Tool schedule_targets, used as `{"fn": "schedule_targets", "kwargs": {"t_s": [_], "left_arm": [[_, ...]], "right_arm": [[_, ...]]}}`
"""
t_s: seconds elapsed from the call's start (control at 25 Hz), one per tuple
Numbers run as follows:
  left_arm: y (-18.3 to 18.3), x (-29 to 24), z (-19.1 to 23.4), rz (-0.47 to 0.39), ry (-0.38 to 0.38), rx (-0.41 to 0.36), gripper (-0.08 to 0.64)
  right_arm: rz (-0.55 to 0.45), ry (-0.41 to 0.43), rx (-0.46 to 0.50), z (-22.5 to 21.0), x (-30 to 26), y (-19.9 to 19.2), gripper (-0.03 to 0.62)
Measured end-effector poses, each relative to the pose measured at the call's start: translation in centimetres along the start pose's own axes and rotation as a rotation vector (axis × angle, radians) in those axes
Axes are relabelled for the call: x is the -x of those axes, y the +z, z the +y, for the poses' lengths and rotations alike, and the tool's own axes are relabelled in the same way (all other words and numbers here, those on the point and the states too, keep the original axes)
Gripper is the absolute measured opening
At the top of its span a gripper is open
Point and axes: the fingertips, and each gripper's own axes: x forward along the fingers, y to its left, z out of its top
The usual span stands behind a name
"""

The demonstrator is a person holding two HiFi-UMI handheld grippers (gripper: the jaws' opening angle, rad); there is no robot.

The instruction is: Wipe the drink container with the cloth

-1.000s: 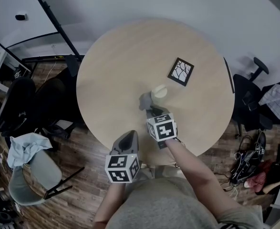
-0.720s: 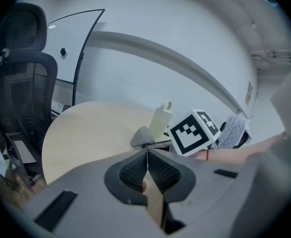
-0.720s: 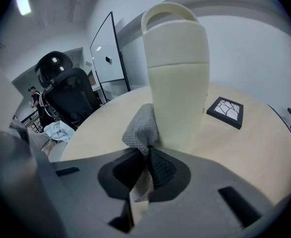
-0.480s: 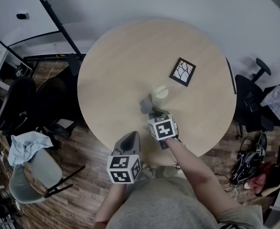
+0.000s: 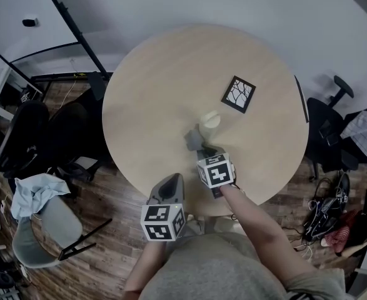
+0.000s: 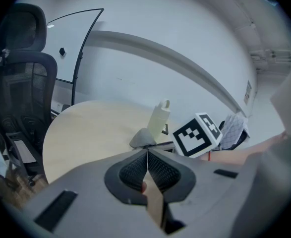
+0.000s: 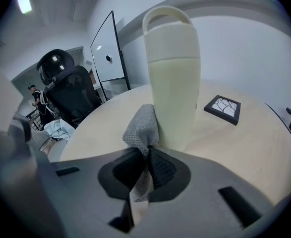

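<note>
A pale cream drink container (image 7: 172, 73) with a loop handle on its lid stands upright on the round wooden table (image 5: 152, 99); it also shows as a drink container (image 5: 210, 124) and drink container (image 6: 159, 117). My right gripper (image 7: 147, 155) is shut on a grey cloth (image 7: 141, 127), which bunches up against the container's lower left side. The cloth (image 5: 194, 139) lies just near of the container, right gripper (image 5: 207, 150) behind it. My left gripper (image 6: 147, 155) is shut with nothing between its jaws, held off the table's near edge; left gripper (image 5: 166, 189).
A small black-framed picture (image 5: 237, 94) lies flat on the table beyond the container, also picture (image 7: 223, 107). Black office chairs (image 5: 20, 136) stand left of the table, another chair (image 5: 326, 130) at right. A chair with light cloth (image 5: 36, 189) sits lower left.
My right gripper has drawn slightly back toward the near edge with the cloth. The container and the left gripper have stayed in place.
</note>
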Motion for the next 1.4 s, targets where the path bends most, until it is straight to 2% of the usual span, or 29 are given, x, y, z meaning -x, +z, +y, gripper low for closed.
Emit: {"fn": "schedule_targets", "kwargs": {"t_s": [0.32, 0.88, 1.4], "left_arm": [[-0.6, 1.7, -0.2, -0.001, -0.029, -0.023, 0.003], [-1.9, 6.1, -1.9, -0.023, -0.101, -0.075, 0.003], [-2.0, 8.5, -4.5, -0.061, -0.161, -0.096, 0.003]], "right_arm": [[-0.107, 0.027, 0.043, 2.5, 5.2, 0.3, 0.012], [-0.307, -0.004, -0.072, 5.8, 15.6, -0.4, 0.012], [-0.434, -0.064, -0.124, 5.7, 23.7, -1.5, 0.012]]}}
